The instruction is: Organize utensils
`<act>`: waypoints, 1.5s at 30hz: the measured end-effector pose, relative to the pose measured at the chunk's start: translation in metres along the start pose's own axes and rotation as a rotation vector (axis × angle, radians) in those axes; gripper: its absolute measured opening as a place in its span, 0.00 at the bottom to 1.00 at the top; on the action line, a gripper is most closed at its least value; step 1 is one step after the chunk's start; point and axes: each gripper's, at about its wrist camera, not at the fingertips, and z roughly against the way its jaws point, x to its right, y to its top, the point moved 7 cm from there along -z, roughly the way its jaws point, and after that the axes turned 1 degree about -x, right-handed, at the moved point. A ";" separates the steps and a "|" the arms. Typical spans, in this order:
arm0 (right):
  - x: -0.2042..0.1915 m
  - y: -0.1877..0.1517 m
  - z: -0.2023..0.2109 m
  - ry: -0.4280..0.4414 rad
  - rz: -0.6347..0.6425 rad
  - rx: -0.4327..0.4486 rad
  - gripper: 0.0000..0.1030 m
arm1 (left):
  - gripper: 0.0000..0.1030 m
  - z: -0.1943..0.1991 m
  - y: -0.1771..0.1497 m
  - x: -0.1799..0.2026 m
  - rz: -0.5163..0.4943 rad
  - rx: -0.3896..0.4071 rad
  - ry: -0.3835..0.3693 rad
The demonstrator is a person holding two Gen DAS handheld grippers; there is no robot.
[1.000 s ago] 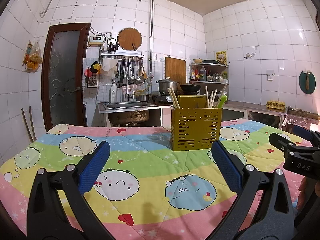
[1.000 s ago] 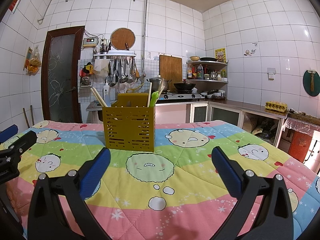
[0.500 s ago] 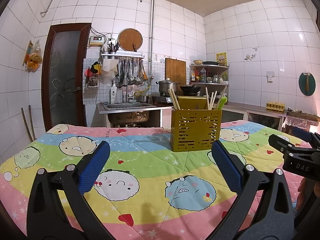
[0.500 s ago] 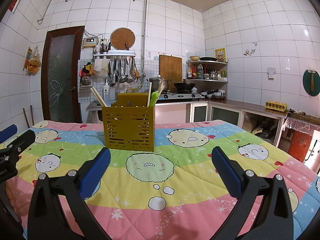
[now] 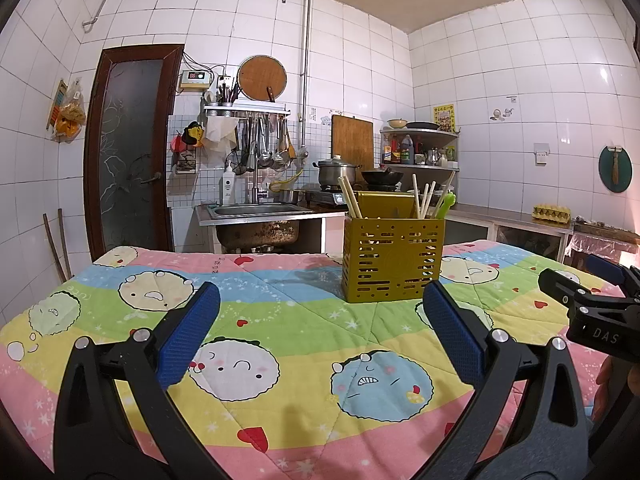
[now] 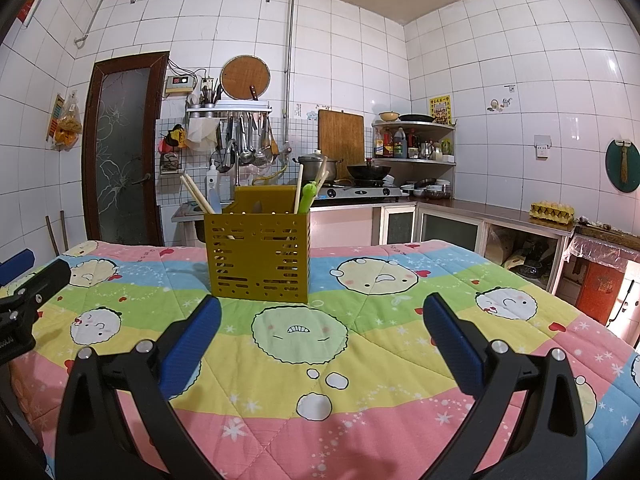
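While yellow caddy (image 5: pixel 393 257) stands apart on quilt (image 5: pixel 280 320), left gripper (image 5: pixel 318 308), right gripper (image 6: pixel 320 312) jaws wide, empty.

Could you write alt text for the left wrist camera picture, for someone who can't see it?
Open blue-padded tongs frame a yellow slotted utensil holder with chopsticks standing on a colourful cartoon quilt. A tiled kitchen lies behind.

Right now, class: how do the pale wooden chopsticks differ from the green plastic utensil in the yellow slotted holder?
The pale wooden chopsticks are thin, straight and several, leaning at both ends; the green plastic utensil is thicker, single and round-topped, at one end. Both stand in the yellow slotted holder.
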 end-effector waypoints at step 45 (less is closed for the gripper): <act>-0.003 -0.003 0.001 -0.014 0.018 -0.007 0.96 | 0.95 0.003 -0.003 0.012 -0.022 0.014 -0.016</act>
